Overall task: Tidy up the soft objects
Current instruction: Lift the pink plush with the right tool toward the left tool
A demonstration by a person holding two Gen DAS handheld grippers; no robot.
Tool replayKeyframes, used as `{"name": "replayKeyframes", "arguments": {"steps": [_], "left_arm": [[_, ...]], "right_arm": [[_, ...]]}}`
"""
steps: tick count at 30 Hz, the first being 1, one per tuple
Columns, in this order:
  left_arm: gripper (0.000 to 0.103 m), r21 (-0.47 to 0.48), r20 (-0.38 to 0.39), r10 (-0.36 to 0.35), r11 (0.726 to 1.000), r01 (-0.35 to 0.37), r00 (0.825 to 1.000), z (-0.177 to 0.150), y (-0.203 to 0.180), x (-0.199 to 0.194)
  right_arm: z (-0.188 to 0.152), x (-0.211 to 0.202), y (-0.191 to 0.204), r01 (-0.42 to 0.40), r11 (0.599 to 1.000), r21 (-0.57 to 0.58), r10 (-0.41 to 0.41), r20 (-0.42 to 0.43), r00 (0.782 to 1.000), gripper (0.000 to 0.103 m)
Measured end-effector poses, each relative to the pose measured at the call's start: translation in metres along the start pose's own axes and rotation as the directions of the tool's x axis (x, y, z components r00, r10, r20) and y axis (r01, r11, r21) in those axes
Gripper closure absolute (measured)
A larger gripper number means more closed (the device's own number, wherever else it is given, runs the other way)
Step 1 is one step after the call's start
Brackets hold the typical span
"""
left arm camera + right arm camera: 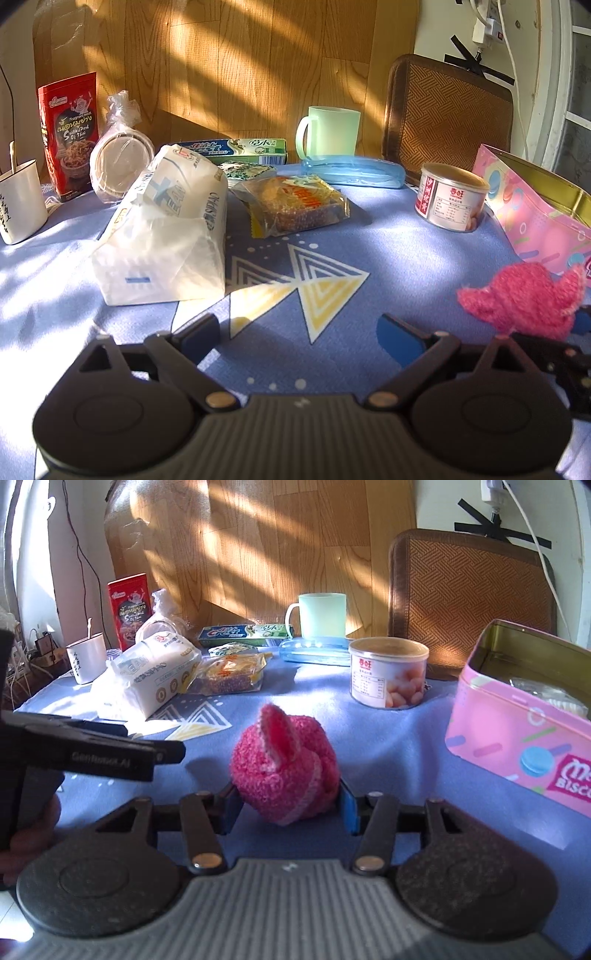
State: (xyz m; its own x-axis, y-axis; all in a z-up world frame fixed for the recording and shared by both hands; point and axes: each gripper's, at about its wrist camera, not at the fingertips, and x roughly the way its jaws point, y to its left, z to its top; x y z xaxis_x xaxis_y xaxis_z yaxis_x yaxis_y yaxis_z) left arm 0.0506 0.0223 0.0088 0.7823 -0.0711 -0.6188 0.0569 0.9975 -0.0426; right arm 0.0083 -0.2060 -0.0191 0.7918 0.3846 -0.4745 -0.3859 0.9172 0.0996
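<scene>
A pink fluffy knitted ball sits between the blue pads of my right gripper, which is shut on it just above the blue tablecloth. The same ball shows at the right edge of the left wrist view. My left gripper is open over the cloth with nothing between its fingers; its side shows at the left of the right wrist view. A white soft tissue pack lies ahead and left of the left gripper. An open pink biscuit tin stands to the right.
A clear-wrapped snack pack, a can, a green mug, a toothpaste box and a blue case lie further back. A white cup and a red pouch stand at the left. A person's hand holds the left gripper.
</scene>
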Motion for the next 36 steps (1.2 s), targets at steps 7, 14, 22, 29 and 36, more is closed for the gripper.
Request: {"name": "replayKeyframes", "arguments": {"steps": [7, 14, 22, 29, 36], "left_arm": [[0.006, 0.016, -0.008, 0.008, 1.000, -0.008, 1.000, 0.000, -0.003, 0.000], [0.006, 0.035, -0.014, 0.026, 0.999, -0.025, 1.000, -0.001, -0.007, 0.001], [0.005, 0.038, -0.016, 0.023, 0.999, -0.022, 1.000, -0.001, -0.007, 0.001], [0.003, 0.041, -0.018, 0.012, 0.999, -0.012, 1.000, -0.001, -0.006, 0.001], [0.003, 0.043, -0.018, 0.010, 0.999, -0.009, 1.000, -0.001, -0.006, 0.001]], "right_arm": [[-0.026, -0.025, -0.007, -0.003, 0.995, 0.100, 0.001, 0.013, 1.000, 0.036], [-0.029, -0.030, -0.006, -0.011, 0.992, 0.127, 0.008, 0.030, 1.000, 0.032], [-0.033, -0.034, -0.006, -0.019, 0.989, 0.144, 0.014, 0.036, 0.999, 0.032], [-0.034, -0.035, -0.007, -0.020, 0.988, 0.151, 0.015, 0.035, 0.999, 0.031], [-0.034, -0.033, -0.005, -0.026, 0.989, 0.149, 0.021, 0.035, 0.999, 0.031]]}}
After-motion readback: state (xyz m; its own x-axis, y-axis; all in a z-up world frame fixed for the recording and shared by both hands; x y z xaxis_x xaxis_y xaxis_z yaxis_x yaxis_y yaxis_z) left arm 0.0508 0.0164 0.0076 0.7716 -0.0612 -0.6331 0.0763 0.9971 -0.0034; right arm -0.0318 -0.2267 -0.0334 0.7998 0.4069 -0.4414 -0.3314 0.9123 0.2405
